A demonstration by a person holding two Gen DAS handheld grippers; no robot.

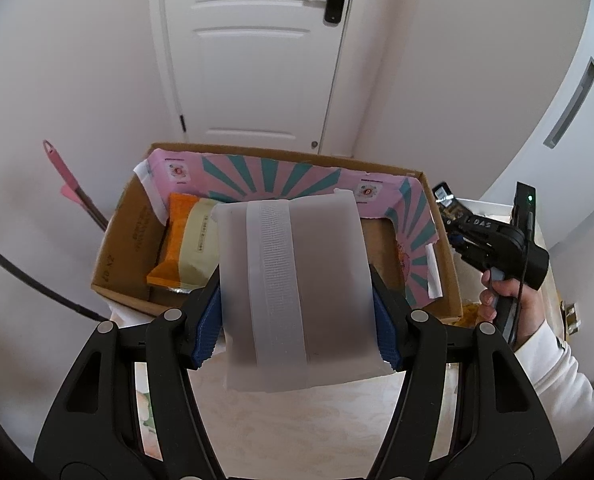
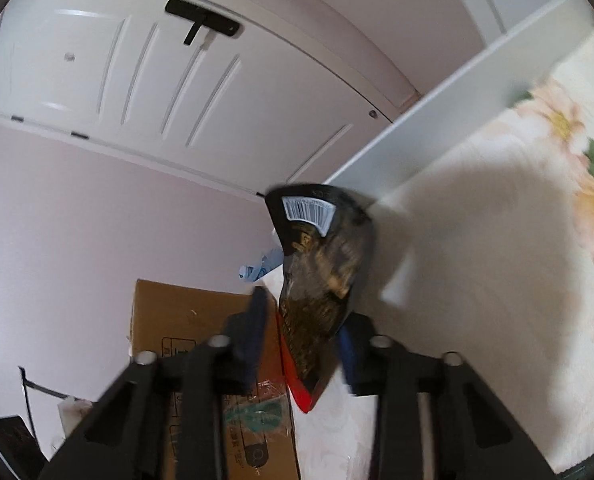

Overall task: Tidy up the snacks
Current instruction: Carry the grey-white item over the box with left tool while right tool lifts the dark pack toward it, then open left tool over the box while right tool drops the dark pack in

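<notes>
Facing the white door (image 1: 253, 52), my left tool (image 1: 297, 312) clenches a frosted white packet (image 1: 293, 292) above the cardboard box (image 1: 451, 280) (2 snacks already inside), my right tool (image 2: 301, 328) loosely straddles a dark snack bag (image 2: 321, 280) over the floral desk (image 2: 497, 280); next, lower the packet in.

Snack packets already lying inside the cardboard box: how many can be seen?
2: an orange packet and a pale green packet beside it, at the box left end. The held white packet may hide others.
</notes>
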